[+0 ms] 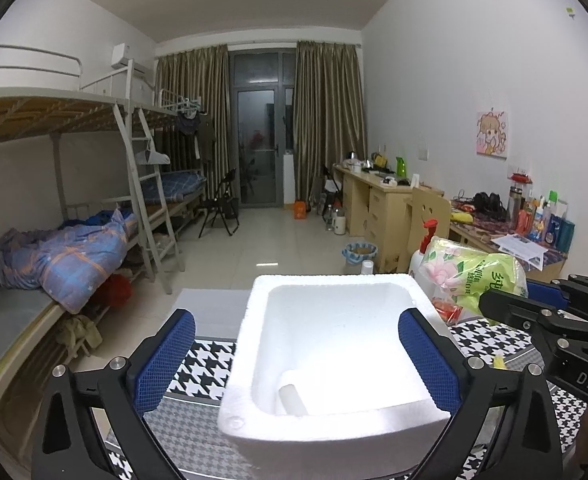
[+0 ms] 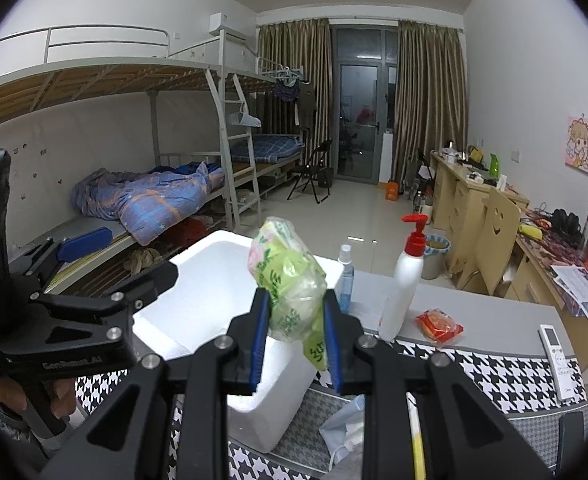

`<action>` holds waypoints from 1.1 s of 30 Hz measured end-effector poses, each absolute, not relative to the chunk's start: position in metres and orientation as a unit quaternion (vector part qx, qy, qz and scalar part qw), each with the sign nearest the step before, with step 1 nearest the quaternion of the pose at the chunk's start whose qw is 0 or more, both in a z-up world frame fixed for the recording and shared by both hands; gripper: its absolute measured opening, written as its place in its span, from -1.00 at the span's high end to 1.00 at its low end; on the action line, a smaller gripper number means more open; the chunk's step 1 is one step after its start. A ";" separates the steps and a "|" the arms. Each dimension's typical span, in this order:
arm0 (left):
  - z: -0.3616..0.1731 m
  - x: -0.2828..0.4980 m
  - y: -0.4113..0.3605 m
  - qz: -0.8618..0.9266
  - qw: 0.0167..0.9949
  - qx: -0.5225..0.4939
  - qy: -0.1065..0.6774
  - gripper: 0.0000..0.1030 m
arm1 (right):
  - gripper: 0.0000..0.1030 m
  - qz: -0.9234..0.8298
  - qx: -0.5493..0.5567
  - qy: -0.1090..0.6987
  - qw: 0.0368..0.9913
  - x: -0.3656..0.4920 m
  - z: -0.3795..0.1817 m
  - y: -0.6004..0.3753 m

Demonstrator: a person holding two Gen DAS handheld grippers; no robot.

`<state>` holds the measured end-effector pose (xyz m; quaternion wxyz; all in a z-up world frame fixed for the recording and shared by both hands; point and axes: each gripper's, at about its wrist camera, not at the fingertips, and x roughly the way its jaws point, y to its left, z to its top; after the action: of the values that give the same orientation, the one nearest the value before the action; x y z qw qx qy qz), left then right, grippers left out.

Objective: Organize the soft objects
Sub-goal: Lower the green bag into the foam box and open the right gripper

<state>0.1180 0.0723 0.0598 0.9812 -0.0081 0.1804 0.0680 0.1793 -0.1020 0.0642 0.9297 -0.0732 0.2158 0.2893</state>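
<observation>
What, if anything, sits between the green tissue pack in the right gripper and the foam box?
Nothing visible. The right gripper holds the green tissue pack beside the foam box, whose opening is uncovered. The left gripper is open, straddling the box's near end.

White letters "DAS" stand on the black right gripper [image 1: 550,300]; green characters on the crinkled green plastic pack [image 2: 290,280] are unreadable.

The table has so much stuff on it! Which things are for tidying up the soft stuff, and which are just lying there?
For the job:
green tissue pack, held in the right gripper
white foam box
white roll inside the box
left gripper, open

Just lying about:
pump bottle
spray bottle
red snack packet
remote control
</observation>
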 end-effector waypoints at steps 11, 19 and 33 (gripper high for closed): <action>0.060 0.101 0.089 0.071 0.983 -0.020 0.171 -0.98 | 0.42 0.290 -0.080 0.219 0.928 0.176 0.066 -0.085; 0.059 0.098 0.094 0.063 0.982 -0.021 0.178 -0.98 | 0.42 0.293 -0.080 0.230 0.924 0.183 0.061 -0.069; 0.053 0.101 0.100 0.062 0.981 -0.023 0.183 -0.98 | 0.42 0.289 -0.082 0.246 0.922 0.194 0.057 -0.055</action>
<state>0.1014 0.0999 0.0529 0.9808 -0.0232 0.1833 0.0624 0.1937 -0.0554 0.0572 0.9215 -0.0816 0.2462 0.2891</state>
